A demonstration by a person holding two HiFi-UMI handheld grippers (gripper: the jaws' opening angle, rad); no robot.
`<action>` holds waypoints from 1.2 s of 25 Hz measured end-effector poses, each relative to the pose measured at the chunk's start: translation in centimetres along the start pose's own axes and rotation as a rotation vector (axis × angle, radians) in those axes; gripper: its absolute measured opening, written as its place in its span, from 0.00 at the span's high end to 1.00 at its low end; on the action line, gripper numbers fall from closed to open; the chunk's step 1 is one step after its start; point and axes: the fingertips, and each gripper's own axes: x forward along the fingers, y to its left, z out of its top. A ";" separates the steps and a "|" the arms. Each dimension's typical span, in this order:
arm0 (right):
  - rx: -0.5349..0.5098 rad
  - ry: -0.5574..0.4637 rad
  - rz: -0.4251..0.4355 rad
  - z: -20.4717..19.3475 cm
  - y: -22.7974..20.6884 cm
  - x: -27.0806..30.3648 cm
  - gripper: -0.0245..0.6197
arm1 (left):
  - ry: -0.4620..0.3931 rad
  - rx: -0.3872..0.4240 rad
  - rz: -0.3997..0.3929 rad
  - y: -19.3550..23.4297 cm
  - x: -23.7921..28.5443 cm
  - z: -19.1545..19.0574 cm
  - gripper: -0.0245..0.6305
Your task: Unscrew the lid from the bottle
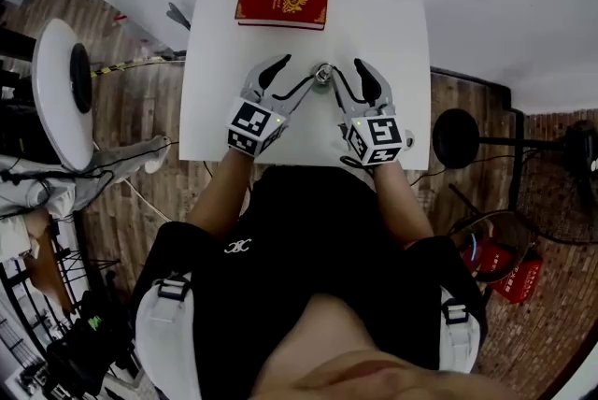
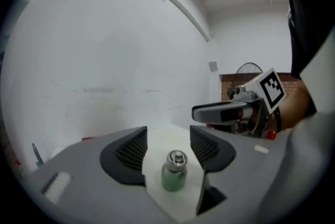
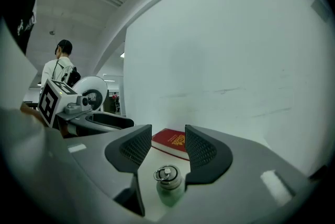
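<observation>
Two grippers are working over one white tabletop (image 1: 213,113). One small green bottle (image 1: 322,75) is standing upright near the tabletop's middle, w/ one silver ring-topped lid (image 2: 177,158) sitting on its neck. The left gripper (image 2: 167,140) is holding its jaws apart, bottle between them, pads not touching it. The right gripper (image 3: 167,137) is doing the same from the opp. side: jaws spread, nothing clamped. One red book (image 1: 282,2) is lying flat at the far edge, well apart from the bottle.

Head view looks steeply down; both low, close gripper views share the bottle (image 2: 174,171).
</observation>
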 end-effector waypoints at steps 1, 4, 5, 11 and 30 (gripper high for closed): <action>0.000 0.019 0.015 -0.7 0.1 0.2 0.69 | 0.014 -0.013 -0.018 -0.3 0.3 -0.8 0.53; -0.017 0.082 0.067 -3.1 1.0 0.9 0.69 | 0.056 -0.038 -0.058 -0.9 1.2 -3.1 0.51; -0.029 0.103 0.077 -3.9 1.1 1.1 0.69 | 0.074 -0.033 -0.067 -1.0 1.6 -4.1 0.51; -0.090 0.251 0.076 -8.9 1.0 2.9 0.67 | 0.182 -0.007 -0.133 -1.6 3.9 -9.6 0.47; -0.162 0.421 0.105 -12.9 0.6 5.6 0.58 | 0.276 0.033 -0.224 -2.0 9.7 -14.5 0.45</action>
